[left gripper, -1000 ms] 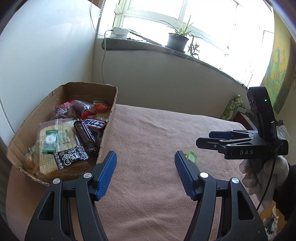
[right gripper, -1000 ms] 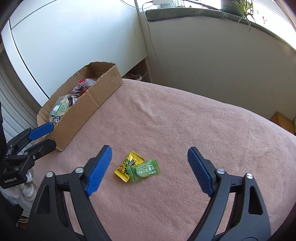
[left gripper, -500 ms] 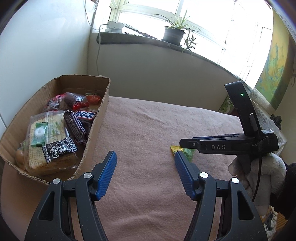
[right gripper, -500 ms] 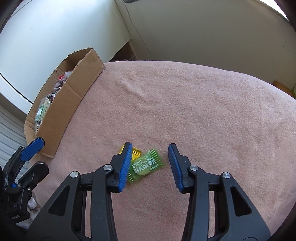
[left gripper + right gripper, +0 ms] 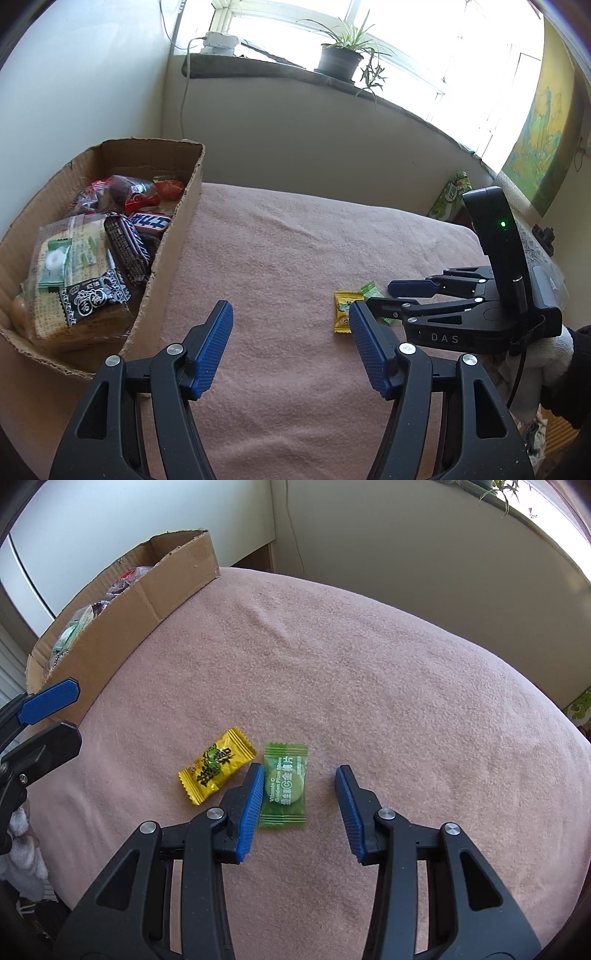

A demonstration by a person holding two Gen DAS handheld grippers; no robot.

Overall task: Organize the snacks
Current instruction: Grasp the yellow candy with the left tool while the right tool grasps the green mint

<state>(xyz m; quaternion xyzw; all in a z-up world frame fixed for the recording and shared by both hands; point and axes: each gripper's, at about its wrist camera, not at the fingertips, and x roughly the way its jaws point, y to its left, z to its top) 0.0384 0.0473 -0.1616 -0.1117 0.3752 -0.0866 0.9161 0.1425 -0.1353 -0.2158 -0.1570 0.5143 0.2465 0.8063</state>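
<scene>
Two wrapped candies lie side by side on the pink cloth: a yellow candy (image 5: 218,765) (image 5: 345,310) and a green candy (image 5: 284,786) (image 5: 369,290). My right gripper (image 5: 300,775) (image 5: 382,295) points steeply down over the green one. Its jaws are narrowed and straddle it. The left pad sits at the wrapper's left edge and the right pad stands clear of it. My left gripper (image 5: 290,314) (image 5: 55,718) hovers open and empty over the cloth beside the cardboard box (image 5: 173,254) (image 5: 147,602), which holds several packaged snacks.
A gloved hand (image 5: 546,350) holds the right gripper. Behind the cloth-covered table (image 5: 295,240) runs a wall with a windowsill, a potted plant (image 5: 340,62) and a charger with a cable. A green carton (image 5: 450,199) stands past the table's far right edge.
The right gripper narrowed its jaws and sank toward the candies; the green candy now lies between its pads. The left gripper barely moved.
</scene>
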